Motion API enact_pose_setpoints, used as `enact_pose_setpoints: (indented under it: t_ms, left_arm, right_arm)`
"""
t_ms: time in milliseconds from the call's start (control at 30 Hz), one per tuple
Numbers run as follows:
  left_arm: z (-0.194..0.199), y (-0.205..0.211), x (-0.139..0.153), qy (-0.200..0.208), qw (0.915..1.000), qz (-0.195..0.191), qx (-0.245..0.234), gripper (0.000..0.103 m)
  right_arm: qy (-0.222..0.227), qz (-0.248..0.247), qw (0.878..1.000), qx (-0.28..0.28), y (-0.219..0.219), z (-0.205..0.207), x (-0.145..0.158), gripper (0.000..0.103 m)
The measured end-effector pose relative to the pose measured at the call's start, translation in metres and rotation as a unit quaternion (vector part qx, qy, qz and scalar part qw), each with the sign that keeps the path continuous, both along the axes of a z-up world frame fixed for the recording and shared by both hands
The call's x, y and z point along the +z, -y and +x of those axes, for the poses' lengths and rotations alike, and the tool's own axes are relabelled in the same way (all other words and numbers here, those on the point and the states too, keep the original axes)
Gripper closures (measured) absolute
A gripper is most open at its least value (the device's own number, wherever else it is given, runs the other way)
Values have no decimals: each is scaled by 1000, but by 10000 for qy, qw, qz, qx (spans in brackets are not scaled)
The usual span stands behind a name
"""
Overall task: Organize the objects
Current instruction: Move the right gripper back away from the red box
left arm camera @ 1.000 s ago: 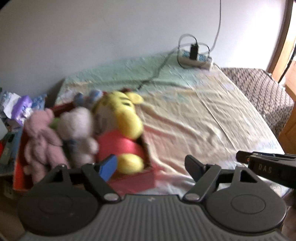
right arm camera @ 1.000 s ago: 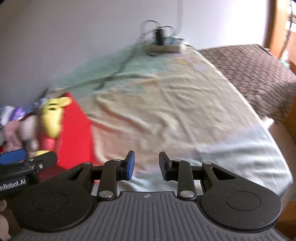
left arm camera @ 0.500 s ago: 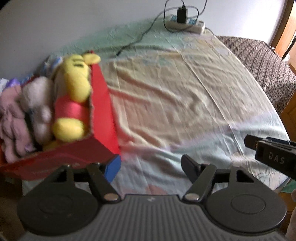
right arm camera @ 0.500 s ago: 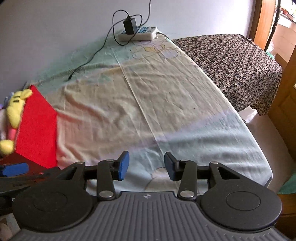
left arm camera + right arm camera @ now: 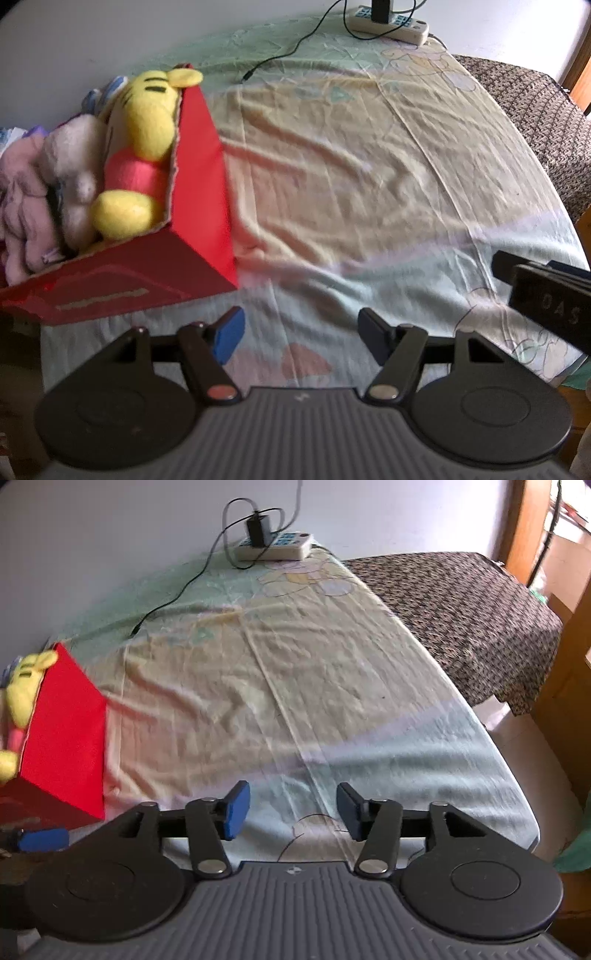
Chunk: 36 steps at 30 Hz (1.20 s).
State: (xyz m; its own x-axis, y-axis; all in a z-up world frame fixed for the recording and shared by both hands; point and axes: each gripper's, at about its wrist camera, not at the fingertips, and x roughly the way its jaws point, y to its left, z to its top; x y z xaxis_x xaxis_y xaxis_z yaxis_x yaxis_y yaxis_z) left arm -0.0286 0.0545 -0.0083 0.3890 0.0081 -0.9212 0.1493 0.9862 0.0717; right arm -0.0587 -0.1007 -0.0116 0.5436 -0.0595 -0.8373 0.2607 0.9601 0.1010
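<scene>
Red cardboard box [image 5: 199,173] at the left frame edge holds the yellow plush bear [image 5: 144,147] and pale soft toys [image 5: 70,166]. We judge them light and squashy, best pinched at a limb. Left gripper [image 5: 301,338] and right gripper [image 5: 291,810] hover with jaws wide, empty.

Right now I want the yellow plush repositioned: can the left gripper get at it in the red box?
Probably yes. The left gripper is open, the red box has no lid, and the yellow plush lies exposed on top against its near wall.
</scene>
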Motion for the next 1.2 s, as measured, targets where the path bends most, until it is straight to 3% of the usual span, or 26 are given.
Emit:
enact_pose_setpoints:
  t_ms: [300,500,700,867,1033,1200]
  left_arm:
    - [-5,-37,-4,-34,9987,-103,505,33]
    - [-9,-61,-3,24,9989,-84,467,23]
    - [-9,-102,11,164,9983,-268,492,25]
    - [-10,-140,24,411,9973,-142,592,22]
    - [-8,-171,27,494,9961,-66,731,15]
    - [-7,-193,28,470,9954,-124,829,15]
  right_arm:
    - [-55,-20,9987,514,-29,8,0,44]
    - [-97,-83,9976,681,-59,9,4,44]
    - [-99,-180,9960,873,-98,12,14,44]
    - [22,-155,9939,1093,-138,15,20,44]
    - [68,-155,9923,1229,-167,18,23,44]
    - [127,-183,9918,1256,-184,20,28,44]
